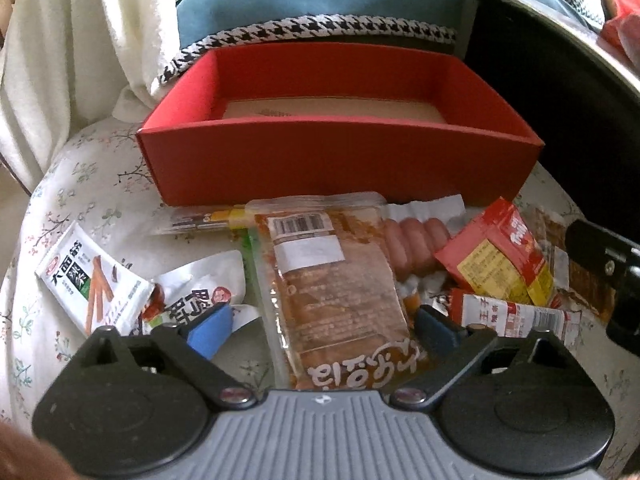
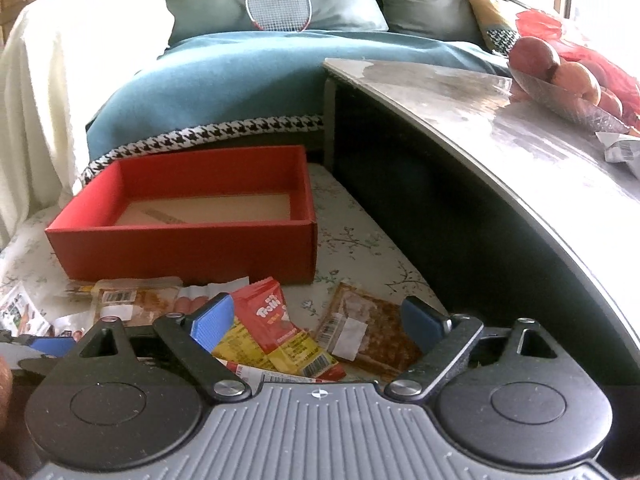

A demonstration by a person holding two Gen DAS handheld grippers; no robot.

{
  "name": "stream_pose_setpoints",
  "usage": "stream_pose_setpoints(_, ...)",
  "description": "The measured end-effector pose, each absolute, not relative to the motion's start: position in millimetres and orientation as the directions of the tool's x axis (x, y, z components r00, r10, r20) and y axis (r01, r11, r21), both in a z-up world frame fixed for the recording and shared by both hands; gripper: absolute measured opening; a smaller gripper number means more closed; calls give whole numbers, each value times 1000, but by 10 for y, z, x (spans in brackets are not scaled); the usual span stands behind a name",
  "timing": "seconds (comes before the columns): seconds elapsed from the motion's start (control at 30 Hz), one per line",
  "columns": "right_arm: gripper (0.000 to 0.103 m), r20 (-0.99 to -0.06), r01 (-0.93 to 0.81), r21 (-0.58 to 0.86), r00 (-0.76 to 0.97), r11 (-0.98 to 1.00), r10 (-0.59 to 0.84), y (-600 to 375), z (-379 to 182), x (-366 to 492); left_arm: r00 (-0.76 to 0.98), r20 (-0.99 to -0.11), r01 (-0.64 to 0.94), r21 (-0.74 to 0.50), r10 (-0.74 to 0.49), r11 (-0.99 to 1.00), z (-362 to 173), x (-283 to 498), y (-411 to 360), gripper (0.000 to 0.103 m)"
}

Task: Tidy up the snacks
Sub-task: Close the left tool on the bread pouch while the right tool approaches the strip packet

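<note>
Left tongs [image 1: 322,322] nearest, spread wide, straddling a clear brown snack packet [image 1: 340,292] without pressing it. Right tongs [image 2: 320,318] likewise released, over a red-and-yellow candy packet [image 2: 280,332] and a flat brown packet [image 2: 368,334]. Red box [image 1: 340,160] (bare cardboard floor) sits on the flowered cushion [image 1: 80,184] toward its far edge; snacks lie scattered along the box's near wall. White stick-snack packet [image 1: 94,280] lies near the cushion's left edge.

Racket [image 2: 279,4] on cushion; fruit bowl [image 2: 560,96]
</note>
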State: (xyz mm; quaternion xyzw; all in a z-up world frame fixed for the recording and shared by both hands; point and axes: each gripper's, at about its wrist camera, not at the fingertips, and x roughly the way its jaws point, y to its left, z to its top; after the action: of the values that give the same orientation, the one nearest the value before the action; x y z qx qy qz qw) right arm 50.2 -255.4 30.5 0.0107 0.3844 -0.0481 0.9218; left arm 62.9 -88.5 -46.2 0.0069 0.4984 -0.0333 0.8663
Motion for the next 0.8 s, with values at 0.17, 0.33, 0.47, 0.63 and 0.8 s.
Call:
stream_pose_setpoints(0.17, 94, -710, 88, -30, 699, 996, -84, -2517, 296, 505, 500, -862, 67, -57, -83, 996, -395, 628, -797, 64)
stream_pose_setpoints(0.33, 94, -711, 82, -41, 698, 996, -87, -2488, 284, 505, 496, -863, 77, -65, -95, 995, -344, 596, -755, 58)
stream_pose_setpoints(0.47, 94, -715, 91, -30, 694, 995, -85, -2515, 285, 512, 482, -870, 66, -79, -101, 995, -336, 596, -695, 63)
stream_pose_setpoints(0.63, 96, -717, 126, -14, 690, 992, -98, -2608, 292, 495, 457, -887, 2, -76, -69, 997, -386, 705, -718, 75)
stream_pose_setpoints(0.8, 96, -733, 111, 2, 676, 994, -74, -2633, 273, 494, 438, -899, 14, 18, 10, 1000, -510, 788, -953, 83)
